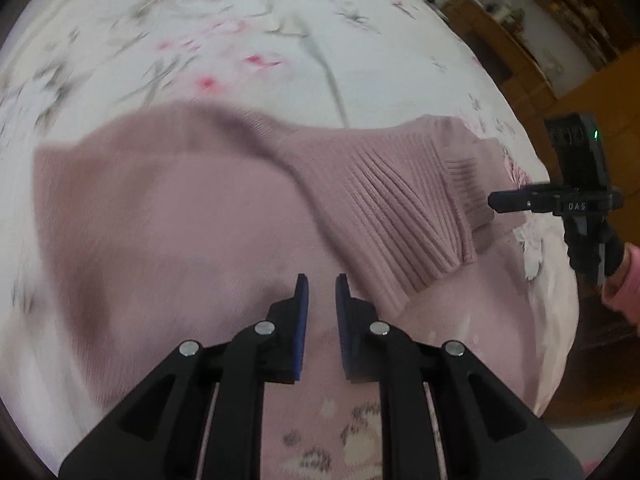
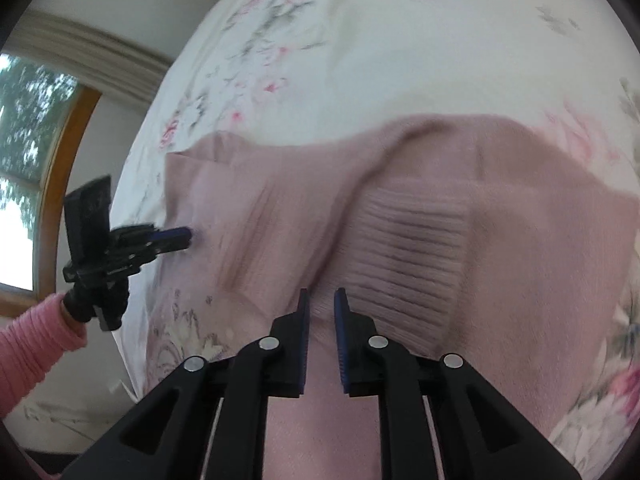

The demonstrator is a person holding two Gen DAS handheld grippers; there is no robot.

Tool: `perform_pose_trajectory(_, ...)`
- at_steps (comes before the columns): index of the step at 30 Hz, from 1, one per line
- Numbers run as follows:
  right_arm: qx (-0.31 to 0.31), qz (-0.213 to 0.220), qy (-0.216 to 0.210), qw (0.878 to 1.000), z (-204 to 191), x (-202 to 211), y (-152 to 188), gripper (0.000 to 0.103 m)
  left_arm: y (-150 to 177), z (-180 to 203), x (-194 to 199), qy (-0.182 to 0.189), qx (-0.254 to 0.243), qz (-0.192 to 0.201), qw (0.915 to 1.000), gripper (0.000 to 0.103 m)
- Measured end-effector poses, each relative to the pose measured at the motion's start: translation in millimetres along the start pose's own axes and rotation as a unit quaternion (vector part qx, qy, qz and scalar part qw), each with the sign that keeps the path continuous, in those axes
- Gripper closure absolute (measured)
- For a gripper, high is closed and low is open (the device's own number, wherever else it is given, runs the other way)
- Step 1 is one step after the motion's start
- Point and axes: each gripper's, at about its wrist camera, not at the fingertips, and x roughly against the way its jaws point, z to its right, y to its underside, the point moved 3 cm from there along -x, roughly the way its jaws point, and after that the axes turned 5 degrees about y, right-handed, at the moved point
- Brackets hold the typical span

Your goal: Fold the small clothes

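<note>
Sweater (image 1: 192,216), a dusty-pink knit, lies spread across a bed (image 1: 200,32) dressed in a white bedspread printed with pink and grey flowers. One part of the garment is turned over onto the body, its ribbed band (image 1: 404,216) lying uppermost and running toward the right edge of the left wrist view. Part of the fabric is blurred in both views.

Wooden furniture (image 1: 516,56) stands beyond the bed's far corner in the left wrist view, and a wood-framed window (image 2: 36,184) with green leaves outside shows in the right wrist view.

Left tongs (image 1: 321,280) hover over the plain knit near the ribbed band, released, the blue pads apart with nothing between them; seen from the right wrist camera they point at the sweater's left edge, just beside it. Right tongs (image 2: 321,294) hang over the ribbed area, likewise released and empty. From the left wrist camera they meet the sweater's right edge; whether the tips touch the fabric cannot be told.

A pink sleeve (image 2: 36,344) covers the person's arm behind the left tongs.
</note>
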Motion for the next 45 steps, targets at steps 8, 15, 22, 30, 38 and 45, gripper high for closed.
perform_pose_trajectory(8,-0.080,0.026,-0.024,0.996,5.9,-18.6,-49.1,0.055,-58.7,-18.6,-10.4,0.036,0.095,0.052,0.9935,0.076)
perform_pose_trajectory(15,-0.109,0.005,-0.013,0.994,14.3,-56.6,-77.2,0.089,-90.7,-18.5,-53.4,0.019,0.114,0.036,0.9926,0.103)
perform_pose_trajectory(22,-0.105,0.018,-0.001,0.994,22.9,-50.3,-73.5,0.087,-99.9,-36.1,-44.0,-0.016,0.110,0.050,0.9926,0.103)
perform_pose_trajectory(30,-0.099,0.000,-0.037,0.994,8.9,-33.1,-28.0,0.066,-42.5,-8.5,-41.1,0.012,0.131,-0.014,0.9912,0.074)
perform_pose_trajectory(38,-0.109,-0.027,-0.071,0.991,-1.1,-56.0,-4.7,0.090,-48.3,-20.2,-61.1,0.061,0.186,-0.002,0.9806,0.090)
perform_pose_trajectory(45,-0.105,-0.017,-0.120,0.987,-6.7,-40.4,7.1,0.091,-51.0,-26.6,-38.2,0.059,0.153,0.019,0.9862,0.097)
